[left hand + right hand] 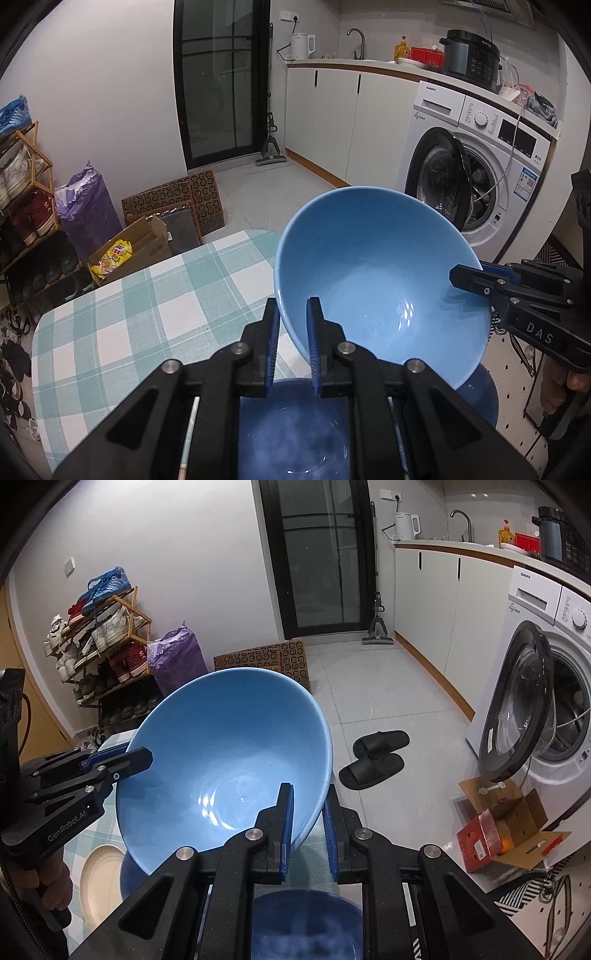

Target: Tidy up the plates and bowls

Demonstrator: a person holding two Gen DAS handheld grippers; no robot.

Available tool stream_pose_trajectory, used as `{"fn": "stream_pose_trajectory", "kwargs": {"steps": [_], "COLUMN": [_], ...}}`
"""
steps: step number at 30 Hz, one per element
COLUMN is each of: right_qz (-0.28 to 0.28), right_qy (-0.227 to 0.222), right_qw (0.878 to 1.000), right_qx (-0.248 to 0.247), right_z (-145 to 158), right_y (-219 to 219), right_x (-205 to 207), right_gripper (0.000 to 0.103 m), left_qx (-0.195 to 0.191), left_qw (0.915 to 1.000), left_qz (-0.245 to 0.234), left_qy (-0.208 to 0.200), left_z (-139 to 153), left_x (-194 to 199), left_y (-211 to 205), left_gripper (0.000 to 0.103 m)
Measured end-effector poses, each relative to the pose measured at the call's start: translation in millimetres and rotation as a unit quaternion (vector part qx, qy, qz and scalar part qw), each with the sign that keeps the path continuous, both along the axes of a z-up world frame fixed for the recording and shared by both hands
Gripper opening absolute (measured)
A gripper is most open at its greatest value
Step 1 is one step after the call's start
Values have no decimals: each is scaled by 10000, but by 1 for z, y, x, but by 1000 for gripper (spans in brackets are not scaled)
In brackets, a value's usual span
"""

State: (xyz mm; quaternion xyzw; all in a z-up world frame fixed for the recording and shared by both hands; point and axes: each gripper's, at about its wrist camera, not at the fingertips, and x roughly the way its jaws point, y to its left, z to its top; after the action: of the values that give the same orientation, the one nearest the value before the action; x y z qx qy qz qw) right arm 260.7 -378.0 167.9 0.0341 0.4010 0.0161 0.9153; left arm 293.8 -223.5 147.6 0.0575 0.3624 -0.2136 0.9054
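A light blue bowl hangs tilted above the table, held from two sides. My left gripper is shut on its near left rim, one finger inside and one outside; it also shows in the right wrist view. At the opposite rim my right gripper is shut too, seen from the side in the left wrist view. Below the held bowl sits a dark blue bowl, partly hidden by the fingers. A cream plate lies beside it on the table.
The table wears a green and white checked cloth. A washing machine stands at the right with its door open. Black slippers and an open cardboard box lie on the floor. Shoe rack and purple bag at left.
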Motion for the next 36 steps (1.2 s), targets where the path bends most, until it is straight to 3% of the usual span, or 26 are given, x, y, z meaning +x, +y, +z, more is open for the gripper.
{"fn": "stream_pose_trajectory", "kwargs": {"steps": [16, 36], "right_qz": [307, 718], "right_qy": [-184, -67], "right_qw": [9993, 9972], "right_qx": [-64, -171], "right_z": [23, 11], "right_y": [40, 95], "right_x": [-29, -54], "right_gripper": [16, 17], "left_qx": [-112, -64], "left_qw": [9994, 9985], "left_qz": [209, 514], "left_qy": [-253, -194], "left_z": [21, 6], "left_x": [-36, -67], "left_y": [36, 79], "left_gripper": [12, 12]}}
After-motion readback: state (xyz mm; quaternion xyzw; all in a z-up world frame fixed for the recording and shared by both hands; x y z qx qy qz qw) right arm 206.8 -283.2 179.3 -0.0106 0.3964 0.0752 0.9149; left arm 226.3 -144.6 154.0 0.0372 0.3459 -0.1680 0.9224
